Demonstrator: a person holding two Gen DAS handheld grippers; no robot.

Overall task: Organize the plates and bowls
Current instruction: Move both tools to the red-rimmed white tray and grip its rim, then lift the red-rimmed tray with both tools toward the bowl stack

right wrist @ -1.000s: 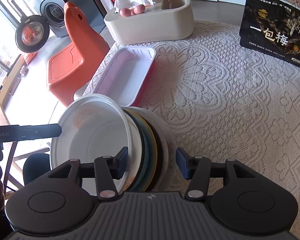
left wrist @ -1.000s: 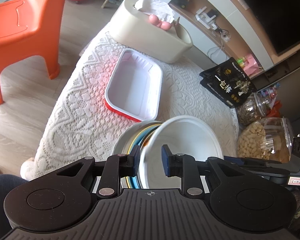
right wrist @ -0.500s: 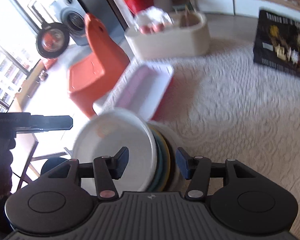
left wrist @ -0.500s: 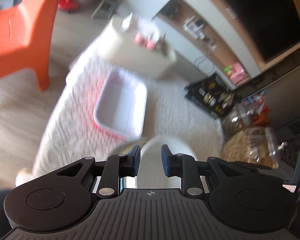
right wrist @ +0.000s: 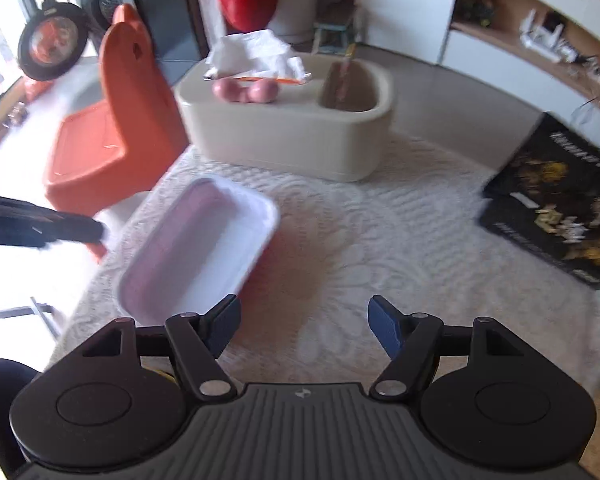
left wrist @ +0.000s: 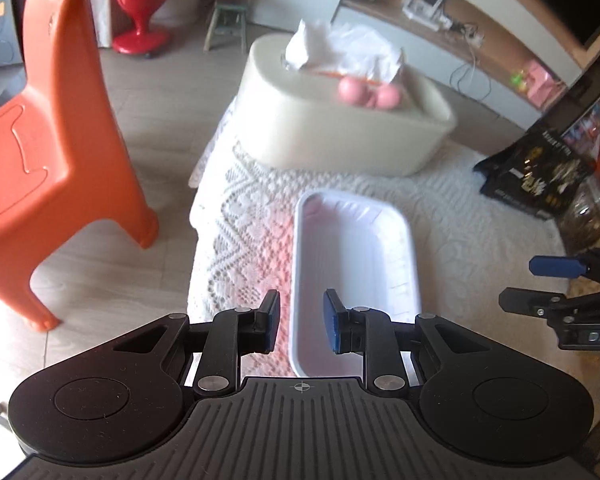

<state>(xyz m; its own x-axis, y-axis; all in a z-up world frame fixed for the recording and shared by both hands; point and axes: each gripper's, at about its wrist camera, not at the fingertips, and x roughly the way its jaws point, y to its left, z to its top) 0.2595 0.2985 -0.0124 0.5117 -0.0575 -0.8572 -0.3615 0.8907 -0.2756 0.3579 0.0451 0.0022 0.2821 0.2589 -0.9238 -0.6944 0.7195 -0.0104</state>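
Observation:
A white rectangular tray with red outer sides point(left wrist: 356, 264) lies on the lace tablecloth point(left wrist: 244, 240). It also shows in the right wrist view point(right wrist: 196, 248). My left gripper point(left wrist: 300, 320) hovers over the tray's near end, jaws a little apart with nothing between them. My right gripper point(right wrist: 304, 328) is wide open and empty above the cloth, right of the tray. It shows at the right edge of the left wrist view point(left wrist: 560, 284). The stack of plates and the white bowl are out of view.
A cream tissue box point(left wrist: 348, 120) with pink balls point(right wrist: 246, 92) stands at the table's far end. A black snack bag point(right wrist: 560, 204) lies at the right. An orange plastic chair point(left wrist: 48, 148) stands on the floor to the left. Glass jars point(left wrist: 592, 212) stand at the right edge.
Both grippers have lifted and tilted up, so the plate stack has left view. The left gripper's jaws, earlier on the white bowl's rim, have opened and hold nothing. The right gripper has opened wider.

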